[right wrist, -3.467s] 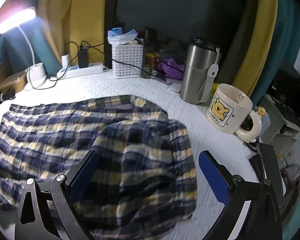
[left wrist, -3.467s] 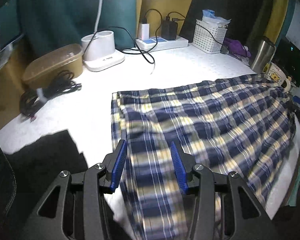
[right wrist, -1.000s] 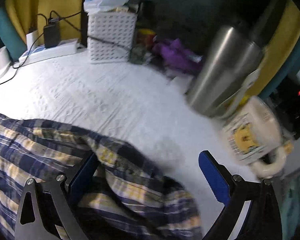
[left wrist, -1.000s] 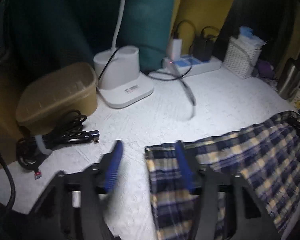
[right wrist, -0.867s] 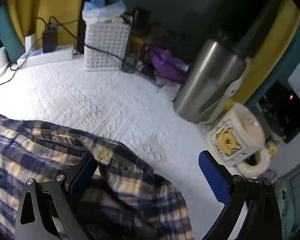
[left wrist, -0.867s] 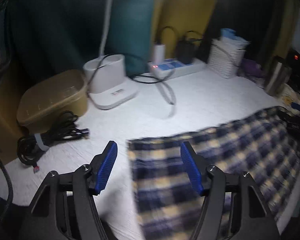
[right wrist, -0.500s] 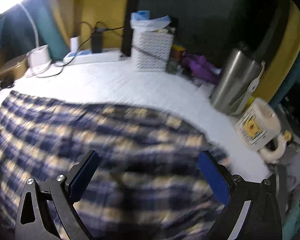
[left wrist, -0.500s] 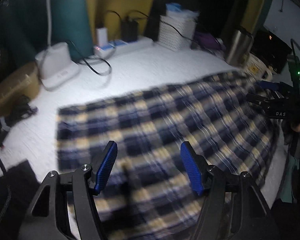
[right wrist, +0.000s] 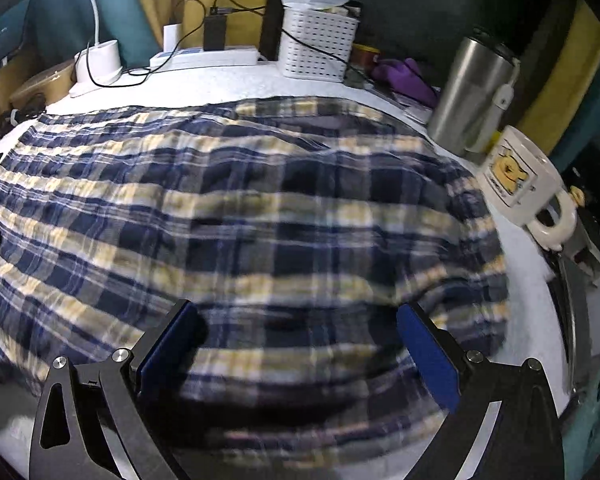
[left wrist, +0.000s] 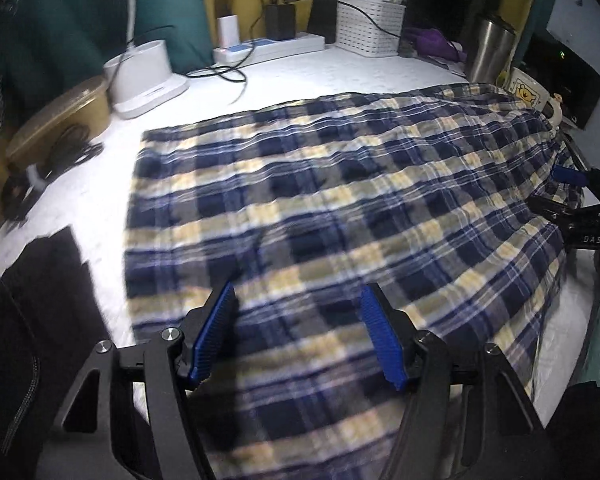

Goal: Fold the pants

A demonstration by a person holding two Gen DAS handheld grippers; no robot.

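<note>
Blue-and-yellow plaid cotton pants point(left wrist: 340, 200) are spread across the white bench point(left wrist: 300, 76). Both hand-held grippers point(left wrist: 298, 336) point(right wrist: 296, 348) are held apart, empty. The cream cartoon mug point(right wrist: 516, 176), touched at 2 o'clock, could be dragged over.

Both wrist views look down close over the plaid pants point(left wrist: 340, 200), from opposite ends.

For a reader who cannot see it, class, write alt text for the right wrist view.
Blue and yellow plaid pants lie spread across a white table, beneath the open right gripper. Behind stand a steel tumbler, a bear mug and a white basket.
</note>
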